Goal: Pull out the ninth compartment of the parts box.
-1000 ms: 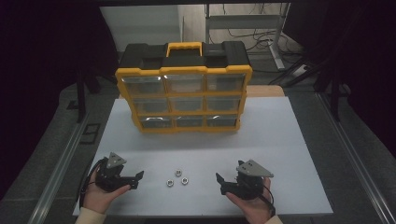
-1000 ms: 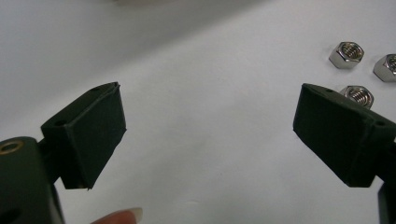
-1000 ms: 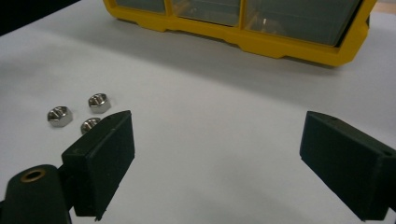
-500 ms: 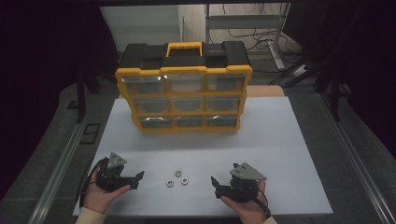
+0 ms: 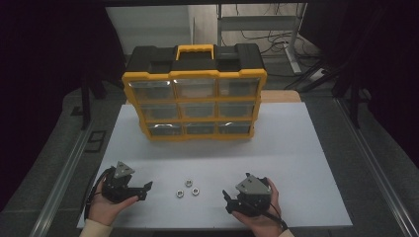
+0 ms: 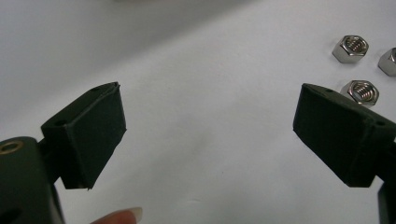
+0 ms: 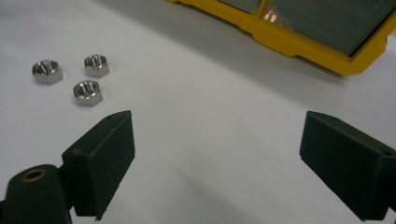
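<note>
High view, nuts: three metal hex nuts [image 5: 188,188] lie in a tight cluster on the white table [image 5: 296,148], well in front of the yellow and black drawer organizer [image 5: 194,98].
High view, left gripper: the left gripper [image 5: 145,190] is held low just left of the nuts, jaws parted and pointing at them, with bare table between.
High view, right gripper: the right gripper [image 5: 226,200] sits right of the nuts, a little farther off, jaws spread.
Left gripper view, jaws: wide apart, nothing between them but table.
Left gripper view, nuts: the nuts [image 6: 359,70] lie beyond the right-hand jaw, the nearest just behind its tip; a fingertip [image 6: 119,217] shows at the bottom edge.
Right gripper view, jaws: wide apart over bare table.
Right gripper view, nuts: the nuts [image 7: 74,77] lie up and left of the left-hand jaw, apart from it; the organizer's lower corner [image 7: 322,42] is at top right.
</note>
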`<state>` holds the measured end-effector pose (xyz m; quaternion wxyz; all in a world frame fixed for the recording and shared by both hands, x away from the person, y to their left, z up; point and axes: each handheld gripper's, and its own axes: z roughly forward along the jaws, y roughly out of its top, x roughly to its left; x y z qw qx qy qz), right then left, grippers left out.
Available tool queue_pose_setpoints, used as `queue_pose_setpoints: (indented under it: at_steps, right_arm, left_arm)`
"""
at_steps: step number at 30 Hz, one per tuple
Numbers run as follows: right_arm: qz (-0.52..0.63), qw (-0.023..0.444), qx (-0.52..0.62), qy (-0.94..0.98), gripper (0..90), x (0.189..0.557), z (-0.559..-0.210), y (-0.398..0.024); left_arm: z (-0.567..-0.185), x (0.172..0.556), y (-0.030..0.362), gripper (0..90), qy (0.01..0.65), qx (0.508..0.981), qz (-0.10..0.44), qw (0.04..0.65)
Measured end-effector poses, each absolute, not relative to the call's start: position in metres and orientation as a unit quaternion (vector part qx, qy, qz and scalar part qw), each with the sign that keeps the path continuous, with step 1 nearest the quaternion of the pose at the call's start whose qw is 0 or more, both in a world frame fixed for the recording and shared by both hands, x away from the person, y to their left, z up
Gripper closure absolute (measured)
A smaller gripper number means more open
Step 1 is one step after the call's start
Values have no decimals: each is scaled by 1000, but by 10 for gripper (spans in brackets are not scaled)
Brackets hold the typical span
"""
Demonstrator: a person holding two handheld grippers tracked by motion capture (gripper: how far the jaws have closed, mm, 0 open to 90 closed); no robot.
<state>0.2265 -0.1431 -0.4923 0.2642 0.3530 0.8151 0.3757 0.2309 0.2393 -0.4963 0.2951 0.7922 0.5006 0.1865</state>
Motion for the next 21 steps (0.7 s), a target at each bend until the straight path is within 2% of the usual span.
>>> queue_pose_setpoints:
  at_steps: [21]
  right_arm:
    - [323, 348, 285, 832, 110, 219, -492, -137]
  left_arm:
    - [-497, 231, 240, 99, 501, 793, 188, 292]
